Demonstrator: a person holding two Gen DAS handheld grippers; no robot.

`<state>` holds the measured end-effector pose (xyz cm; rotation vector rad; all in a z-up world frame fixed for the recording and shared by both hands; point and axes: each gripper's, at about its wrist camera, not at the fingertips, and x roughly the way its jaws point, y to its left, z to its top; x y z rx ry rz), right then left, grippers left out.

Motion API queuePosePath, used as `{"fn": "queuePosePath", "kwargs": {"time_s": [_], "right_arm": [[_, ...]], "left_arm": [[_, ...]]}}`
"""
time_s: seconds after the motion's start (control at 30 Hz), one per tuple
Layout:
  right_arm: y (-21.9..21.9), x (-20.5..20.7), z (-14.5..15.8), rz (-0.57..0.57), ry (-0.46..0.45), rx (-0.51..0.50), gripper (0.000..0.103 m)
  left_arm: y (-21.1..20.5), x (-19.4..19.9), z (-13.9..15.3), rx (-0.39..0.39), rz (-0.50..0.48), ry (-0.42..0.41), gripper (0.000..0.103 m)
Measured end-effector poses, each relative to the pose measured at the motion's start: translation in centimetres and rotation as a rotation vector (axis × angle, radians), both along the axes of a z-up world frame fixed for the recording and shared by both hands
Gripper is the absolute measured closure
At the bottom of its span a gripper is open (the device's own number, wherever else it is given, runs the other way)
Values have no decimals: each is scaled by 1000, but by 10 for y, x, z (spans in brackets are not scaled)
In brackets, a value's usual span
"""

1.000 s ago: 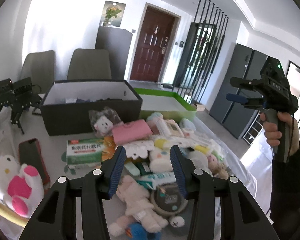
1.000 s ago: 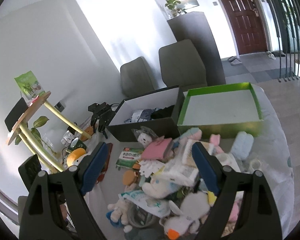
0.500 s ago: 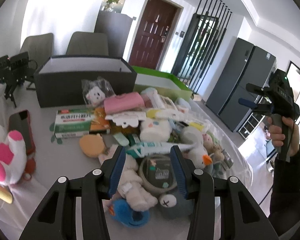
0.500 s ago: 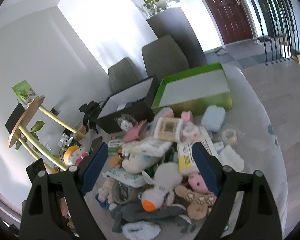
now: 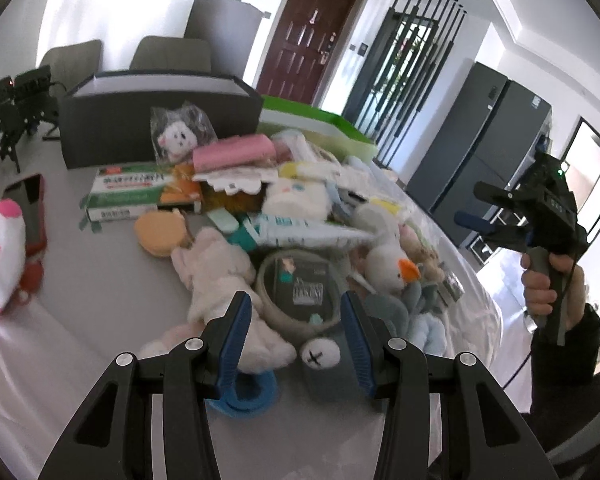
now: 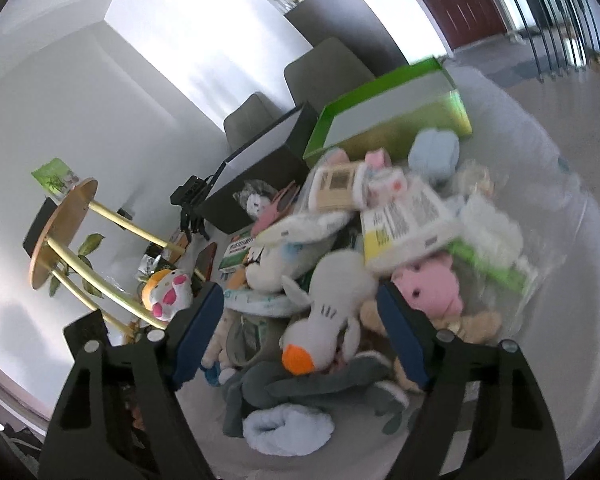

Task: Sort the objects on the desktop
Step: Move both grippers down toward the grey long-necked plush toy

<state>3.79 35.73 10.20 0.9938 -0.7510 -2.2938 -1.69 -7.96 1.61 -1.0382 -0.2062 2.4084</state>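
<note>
The left gripper (image 5: 296, 332) is held partly open above the near edge of a heap of small things on the grey surface (image 5: 100, 280), nothing being gripped; framed between its 2 blue-padded jaws are a roll of tape (image 5: 298, 286) and a small white ball marked with a cross (image 5: 319, 356), while a cream plush animal (image 5: 220, 268) lies just to the left and a blue ring (image 5: 248, 394) beneath the left jaw. The right gripper (image 6: 300, 332) is seen wider apart, its jaws having just been closing, with a white plush duck (image 6: 328, 320) lying between them but not pressed by either pad; a pink plush (image 6: 432, 292) sits just beside the right jaw and a grey plush (image 6: 320, 392) below the duck. In the left wrist view the right gripper is also seen raised at the right of the heap, held by a hand (image 5: 548, 284). Farther back, a green-and-white carton (image 5: 136, 194) is seen lying on the surface in front of a dark box (image 5: 156, 120), with a green-rimmed tray (image 6: 388, 120) beside that box.
</note>
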Motion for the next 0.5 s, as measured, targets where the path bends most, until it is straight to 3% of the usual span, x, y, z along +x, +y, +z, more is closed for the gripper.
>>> {"fn": "queuePosePath", "kwargs": {"time_s": [0.17, 0.5], "right_arm": [[0, 0, -19, -1, -41, -15, 29], [5, -8, -26, -13, -59, -30, 32]], "left_arm": [[1, 4, -15, 1, 1, -41, 57], [1, -2, -12, 14, 12, -29, 57]]}}
